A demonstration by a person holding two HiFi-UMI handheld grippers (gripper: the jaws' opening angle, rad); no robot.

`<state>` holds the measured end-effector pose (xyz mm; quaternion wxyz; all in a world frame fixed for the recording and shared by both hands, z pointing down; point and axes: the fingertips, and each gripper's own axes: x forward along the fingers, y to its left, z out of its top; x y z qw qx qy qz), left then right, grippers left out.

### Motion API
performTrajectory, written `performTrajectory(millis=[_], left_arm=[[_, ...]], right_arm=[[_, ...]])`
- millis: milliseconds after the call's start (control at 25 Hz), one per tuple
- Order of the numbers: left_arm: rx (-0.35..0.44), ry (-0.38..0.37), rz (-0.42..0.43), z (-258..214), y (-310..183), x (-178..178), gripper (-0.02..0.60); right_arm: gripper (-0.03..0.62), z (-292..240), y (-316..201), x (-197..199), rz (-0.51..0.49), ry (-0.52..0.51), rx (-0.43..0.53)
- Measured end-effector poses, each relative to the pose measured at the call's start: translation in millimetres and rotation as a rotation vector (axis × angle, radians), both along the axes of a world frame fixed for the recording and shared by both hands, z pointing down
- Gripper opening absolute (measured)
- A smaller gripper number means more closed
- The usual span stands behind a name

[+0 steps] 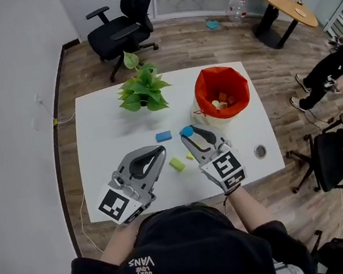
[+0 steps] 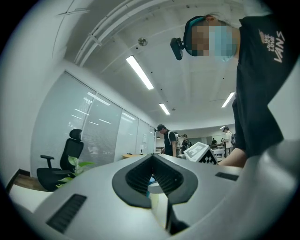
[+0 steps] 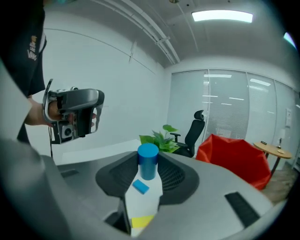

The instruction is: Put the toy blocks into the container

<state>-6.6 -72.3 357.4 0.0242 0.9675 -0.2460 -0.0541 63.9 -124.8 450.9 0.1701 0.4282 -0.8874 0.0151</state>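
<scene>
My right gripper [image 1: 187, 133] is shut on a blue cylinder block [image 1: 186, 130], held a little above the white table [image 1: 99, 121]; the cylinder [image 3: 148, 161] stands upright between the jaw tips in the right gripper view. The red-lined container [image 1: 220, 88] stands just beyond it to the right, with several blocks inside. On the table lie a blue flat block [image 1: 164, 135], a green block [image 1: 176, 164] and a yellow block [image 1: 189, 156]. My left gripper [image 1: 161, 150] hovers left of them, tilted upward, its jaws shut and empty [image 2: 152, 158].
A potted plant [image 1: 143, 91] stands at the table's back middle. A round cable hole [image 1: 260, 150] sits near the right edge. On the floor beyond are a black office chair [image 1: 122, 21] and a round wooden table [image 1: 284, 2]. A person [image 1: 333, 69] stands at the right.
</scene>
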Motion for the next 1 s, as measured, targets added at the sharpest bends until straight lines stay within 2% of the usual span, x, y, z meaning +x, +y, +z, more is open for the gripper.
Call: performTrajectory(millis=[520,760,1000], left_arm=[[0.001,0.005,0.156,0.6,6.4,56.8,0.011],[0.001,-0.008,0.14,1.5,2.7,57.8,0.011],[0.005,-0.016,0.089,-0.6,-5.8,47.4,0.011]], right_arm=[[0.14,-41.5,-8.5,105.0,0.211,0.026,0.072],[0.14,-46.6,-37.3,137.4,0.25,0.046,0.072],[0.14,-25.7,-65.2,152.0,0.258,0.07,-0.002]])
